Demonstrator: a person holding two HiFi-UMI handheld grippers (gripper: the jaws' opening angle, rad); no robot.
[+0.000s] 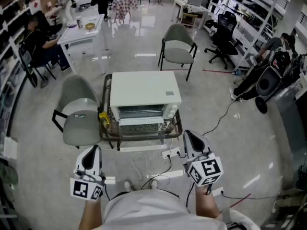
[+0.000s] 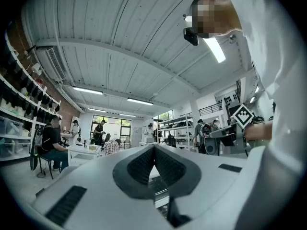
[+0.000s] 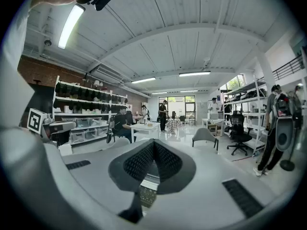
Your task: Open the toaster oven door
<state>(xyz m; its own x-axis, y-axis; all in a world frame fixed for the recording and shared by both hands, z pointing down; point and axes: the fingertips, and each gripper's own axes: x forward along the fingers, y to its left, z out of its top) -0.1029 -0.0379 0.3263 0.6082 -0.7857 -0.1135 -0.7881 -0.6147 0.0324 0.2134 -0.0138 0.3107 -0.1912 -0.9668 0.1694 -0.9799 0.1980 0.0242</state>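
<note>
You stood on a glossy pale floor (image 1: 249, 147) in an open workroom, with shelving along both sides and people at desks well behind. Two grey chairs were near your work: one chair (image 1: 76, 107) just beside the left end of the low table (image 1: 104, 104), the other chair (image 1: 178, 42) beyond it, near its far right corner.

The toaster oven (image 1: 144, 92), white and boxy, sat on that low table straight ahead of you, its glass front and wire racks turned toward you. Whether its door had come off its seat at all I could not tell from the head view.

You held both grippers low and close to your body, well short of the oven and touching nothing. Your left gripper (image 1: 93, 150) pointed toward the table's left corner, your right gripper (image 1: 188, 135) toward its right corner. Each was closed and empty: in the left gripper view its dark ribbed pads (image 2: 141, 166) met at the tip, and in the right gripper view its pads (image 3: 165, 163) met the same way.

A white power strip (image 1: 171, 153) and loose white cables (image 1: 141, 163) lay on the floor between you and the table.
</note>
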